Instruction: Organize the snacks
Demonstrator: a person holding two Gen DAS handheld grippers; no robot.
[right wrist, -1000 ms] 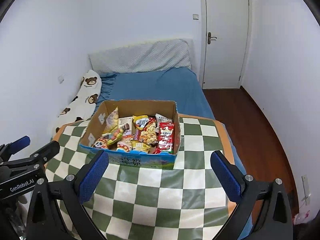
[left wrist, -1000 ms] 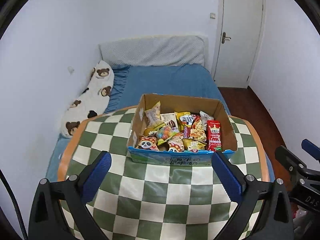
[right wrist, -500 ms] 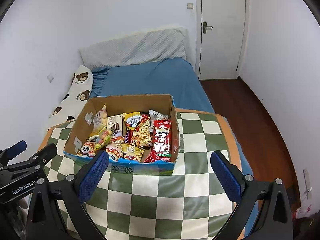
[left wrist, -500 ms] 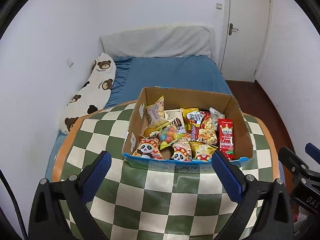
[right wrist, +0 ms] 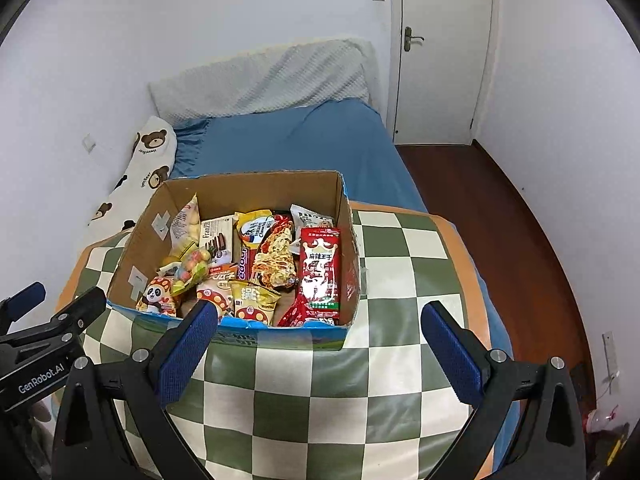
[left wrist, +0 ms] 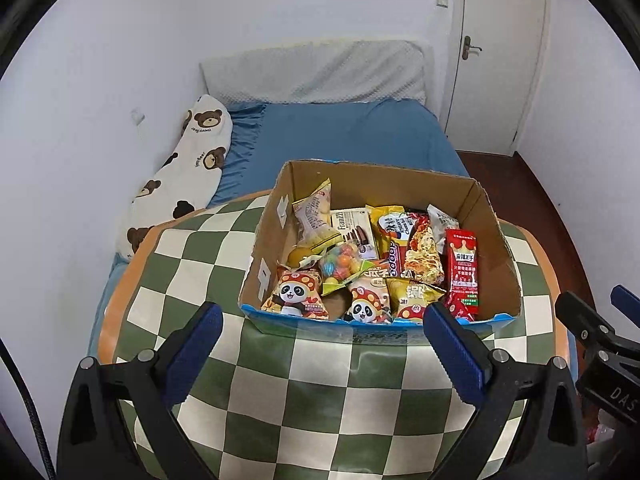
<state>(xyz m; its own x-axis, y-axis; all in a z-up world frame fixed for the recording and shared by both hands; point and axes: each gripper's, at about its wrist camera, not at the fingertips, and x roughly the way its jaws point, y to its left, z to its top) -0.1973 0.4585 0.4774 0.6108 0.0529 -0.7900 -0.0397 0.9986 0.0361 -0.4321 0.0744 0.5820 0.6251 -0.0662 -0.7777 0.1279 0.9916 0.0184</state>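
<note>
An open cardboard box point(left wrist: 372, 178) point(right wrist: 256, 186) full of several snack packets stands on a green-and-cream checked table point(left wrist: 320, 380) point(right wrist: 328, 384). Inside lie a long red packet point(left wrist: 462, 268) point(right wrist: 320, 268), panda packets point(left wrist: 298, 290) point(right wrist: 156, 294), a bag of coloured balls point(left wrist: 340, 266) and a Franzzi biscuit box point(left wrist: 354, 228) point(right wrist: 218, 238). My left gripper point(left wrist: 320, 340) is open and empty, just short of the box's near edge. My right gripper point(right wrist: 316, 340) is open and empty, at the box's near right corner.
A bed with a blue sheet point(left wrist: 352, 136) and a bear-print pillow point(left wrist: 188, 168) lies behind the table. A white door point(right wrist: 440, 52) and dark wood floor point(right wrist: 500, 220) are at the right. The table's orange rim point(right wrist: 476, 280) marks its edge.
Both grippers have moved forward and higher toward the box, which now looks larger and shows more of its contents. Both stay open.
</note>
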